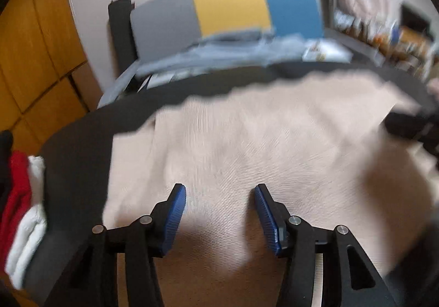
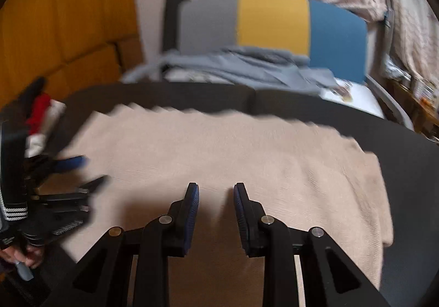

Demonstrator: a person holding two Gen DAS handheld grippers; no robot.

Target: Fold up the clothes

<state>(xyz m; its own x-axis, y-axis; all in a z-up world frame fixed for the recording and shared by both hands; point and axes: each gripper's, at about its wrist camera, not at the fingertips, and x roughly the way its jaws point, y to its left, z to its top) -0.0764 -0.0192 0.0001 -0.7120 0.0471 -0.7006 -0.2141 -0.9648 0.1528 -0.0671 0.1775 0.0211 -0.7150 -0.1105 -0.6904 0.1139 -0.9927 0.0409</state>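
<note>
Beige knit garment (image 2: pixel 219 153): spread flat mid-table (image 2: pixel 411 147), ready for folding. Left claw (image 1: pixel 219 194), right claw (image 2: pixel 216 189): both gaping, empty, poised above near edge. Clothes stack (image 1: pixel 24 208): left edge.

Beige garment (image 2: pixel 219 156) on dark table (image 2: pixel 411 156); grey-yellow-blue chair back (image 2: pixel 274 24).

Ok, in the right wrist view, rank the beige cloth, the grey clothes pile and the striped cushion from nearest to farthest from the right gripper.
1. beige cloth: directly under and ahead of the right gripper.
2. grey clothes pile: beyond the table's far edge.
3. striped cushion: behind the pile, upright.
</note>
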